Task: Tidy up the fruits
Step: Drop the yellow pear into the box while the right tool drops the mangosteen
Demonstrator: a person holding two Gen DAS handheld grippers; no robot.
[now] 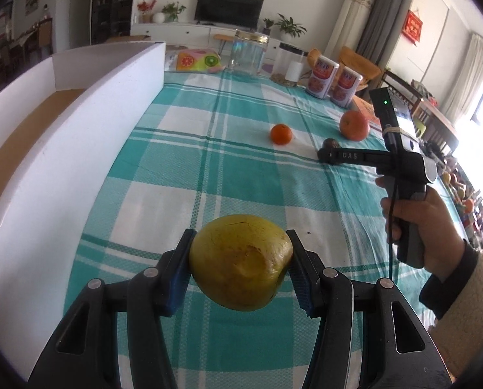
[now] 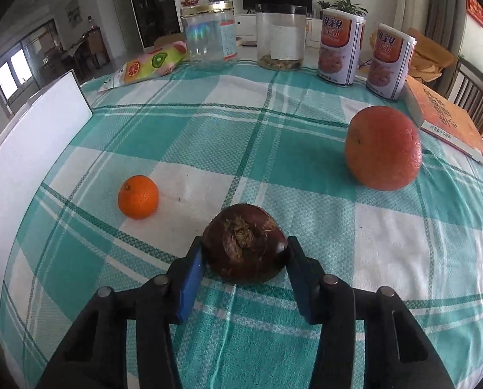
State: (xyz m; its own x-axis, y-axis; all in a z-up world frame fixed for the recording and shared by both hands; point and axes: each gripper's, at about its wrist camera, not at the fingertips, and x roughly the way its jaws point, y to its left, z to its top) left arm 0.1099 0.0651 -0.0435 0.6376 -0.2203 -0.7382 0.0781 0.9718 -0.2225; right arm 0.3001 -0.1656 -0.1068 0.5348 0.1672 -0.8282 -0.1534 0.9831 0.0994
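Fruits are in both tools: the left gripper [image 1: 240, 261] clamps a yellow pear [image 1: 240, 261] above the checked tablecloth [image 1: 189, 149], while the right gripper [image 2: 245, 259] brackets a dark brown fruit [image 2: 245, 243] on the cloth, grip uncertain. Its rounded skin might slip free. A tangerine [image 2: 138, 197] lies at ten o'clock, an orange [image 2: 383, 147] at two. The white box [image 1: 63, 149] at nine o'clock looks empty; the glass jar [image 2: 209, 34] beyond likewise.

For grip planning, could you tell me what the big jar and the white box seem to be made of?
Big jar: looks like clear plastic or glass, glossy, with rainbow glare and a gold lid, probably metal. White box: seems matte white board over a brown cardboard floor.
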